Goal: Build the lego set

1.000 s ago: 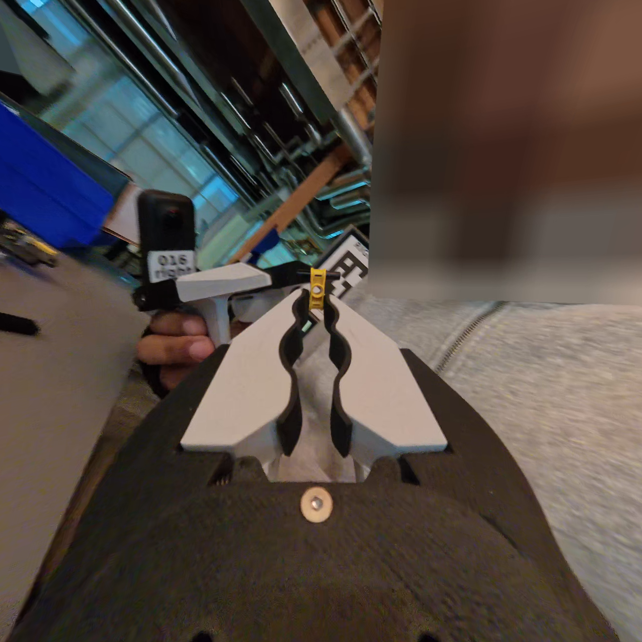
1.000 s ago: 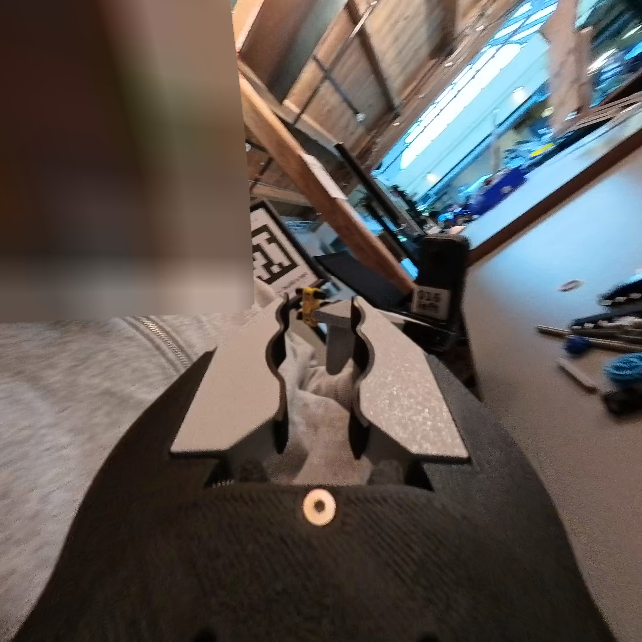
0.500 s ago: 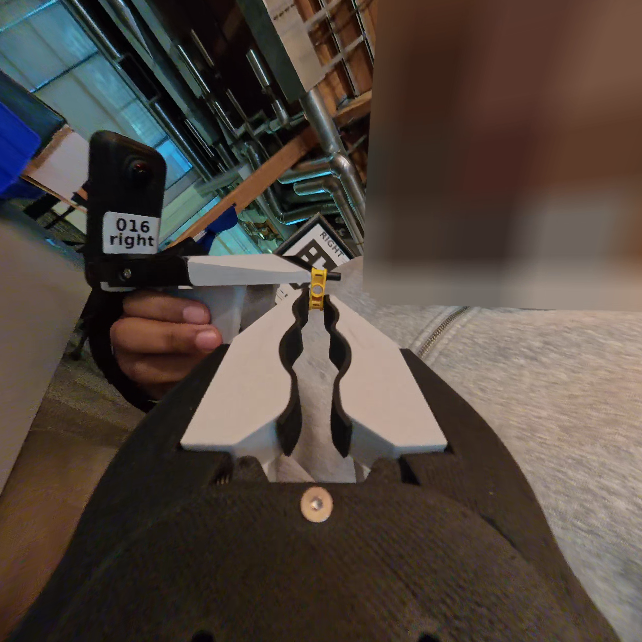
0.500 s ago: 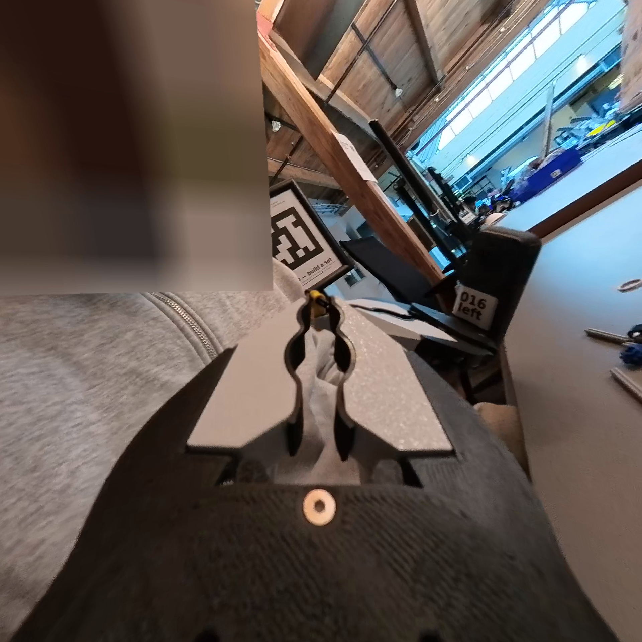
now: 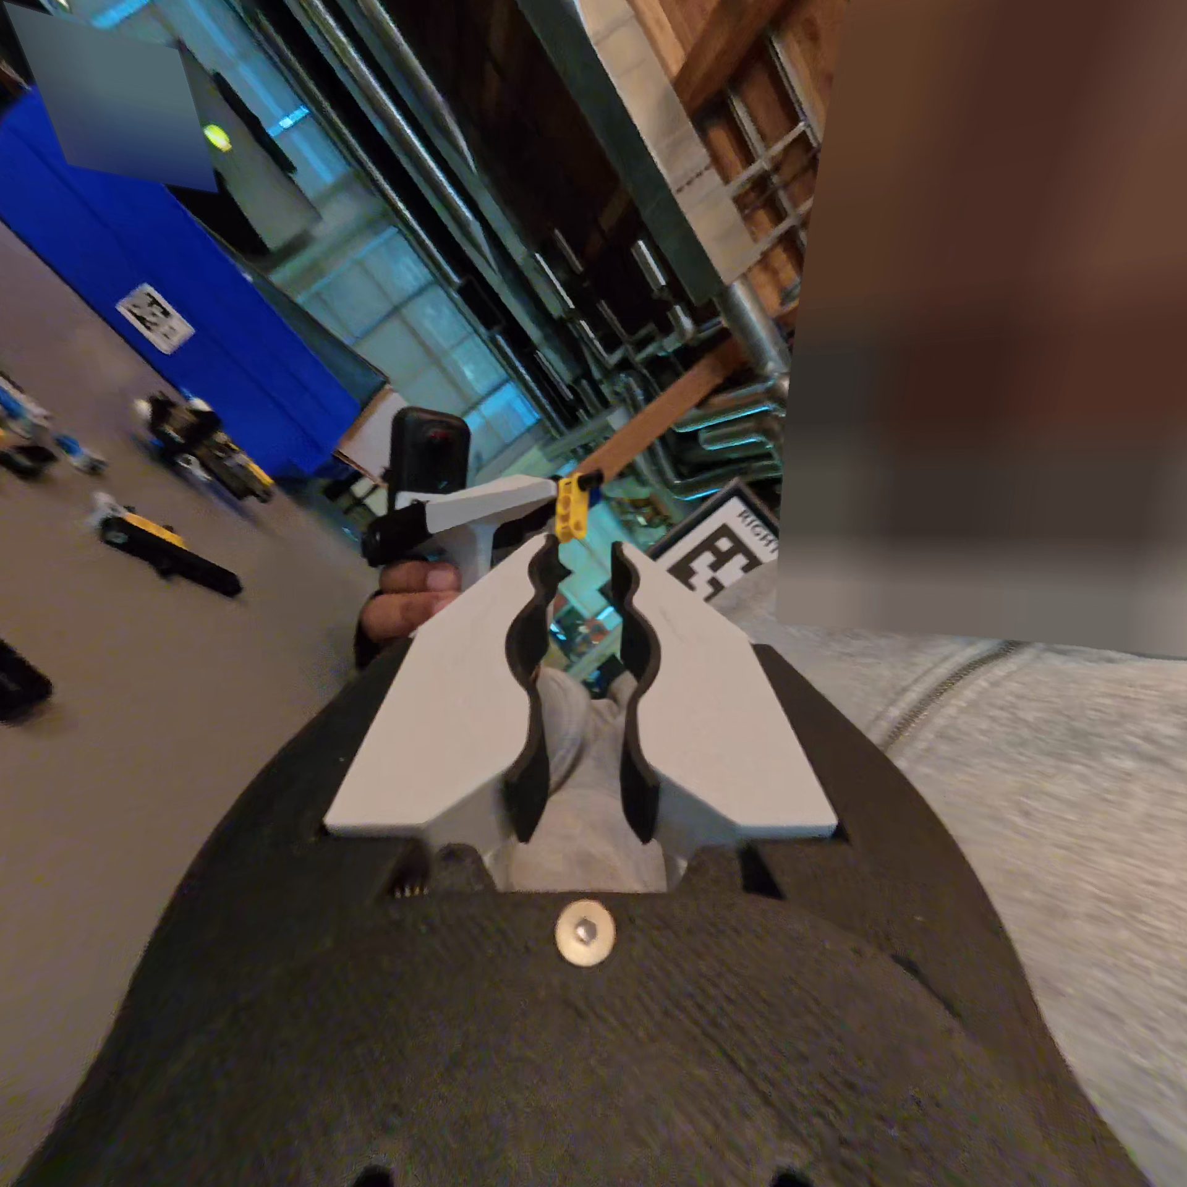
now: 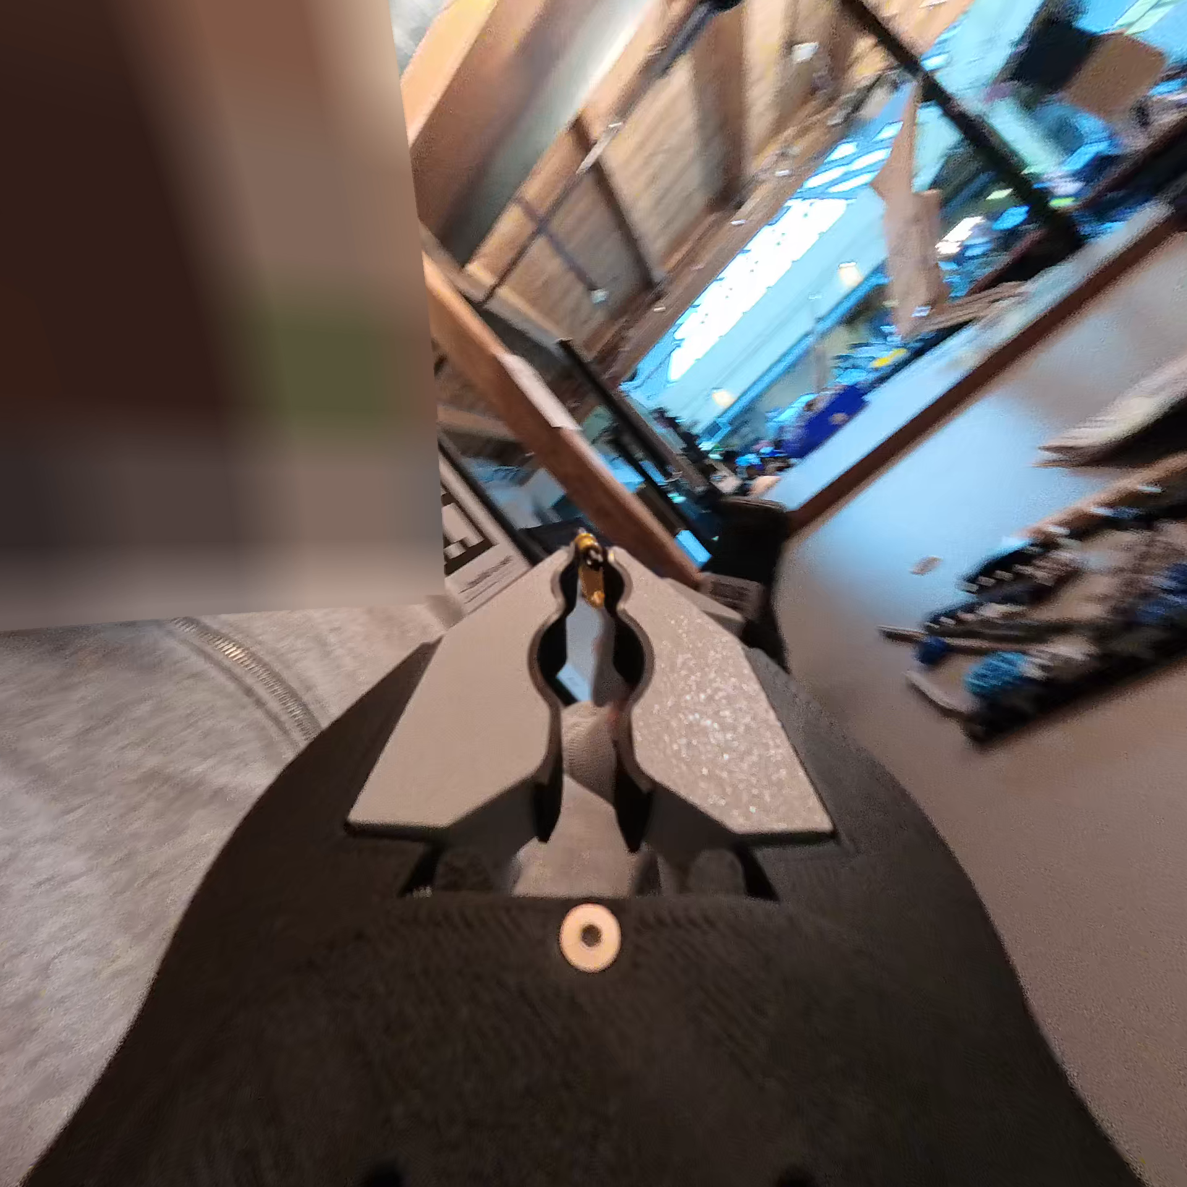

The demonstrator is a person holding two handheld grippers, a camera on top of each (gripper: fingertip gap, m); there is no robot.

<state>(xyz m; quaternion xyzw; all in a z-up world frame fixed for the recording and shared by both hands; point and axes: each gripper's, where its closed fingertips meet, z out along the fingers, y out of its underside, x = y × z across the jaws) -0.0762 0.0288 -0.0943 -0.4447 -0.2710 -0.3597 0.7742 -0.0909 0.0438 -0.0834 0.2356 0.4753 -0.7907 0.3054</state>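
Left wrist view: right claw (image 5: 565, 498) pinches yellow lego piece (image 5: 571, 509); labels blurred.

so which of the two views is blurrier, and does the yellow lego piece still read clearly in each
Right wrist view is blurrier: the table parts and background smear with motion, and the yellow lego piece in the right gripper is dim and soft. Left wrist view is sharper at centre: the same piece shows its holes, only the edges and the loose parts blur.
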